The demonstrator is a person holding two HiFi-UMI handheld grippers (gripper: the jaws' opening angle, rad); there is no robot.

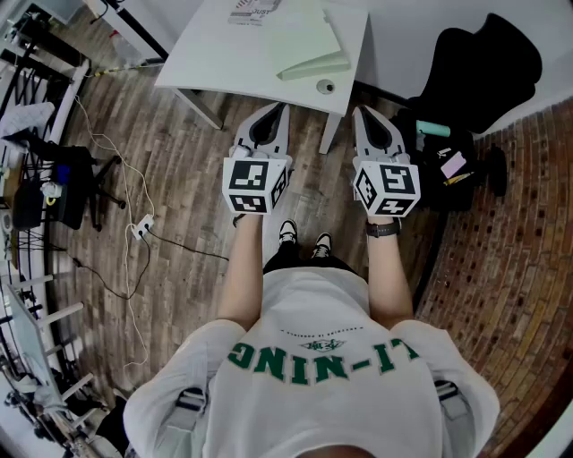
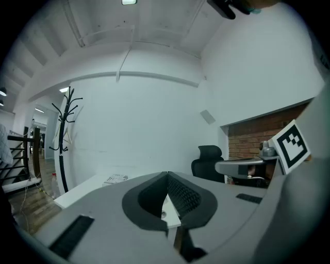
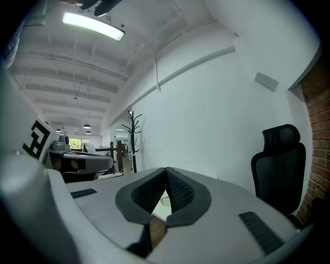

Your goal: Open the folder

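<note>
A pale green folder (image 1: 309, 45) lies closed on the white table (image 1: 206, 63), towards its right side. A printed sheet (image 1: 255, 11) lies at the table's far edge, and a small round object (image 1: 325, 87) sits near the front right corner. My left gripper (image 1: 284, 107) and right gripper (image 1: 357, 112) hover side by side over the floor, just short of the table's front edge and pointing at it. Both are shut with nothing between their pads. In the left gripper view the jaws (image 2: 167, 174) meet at the tip, and so do those in the right gripper view (image 3: 166, 169).
A black office chair (image 1: 488, 67) stands right of the table, with a dark bag and small items (image 1: 448, 156) beside it. Cables and a power strip (image 1: 141, 228) lie on the wooden floor at the left. A coat rack (image 2: 64, 139) stands by the far wall.
</note>
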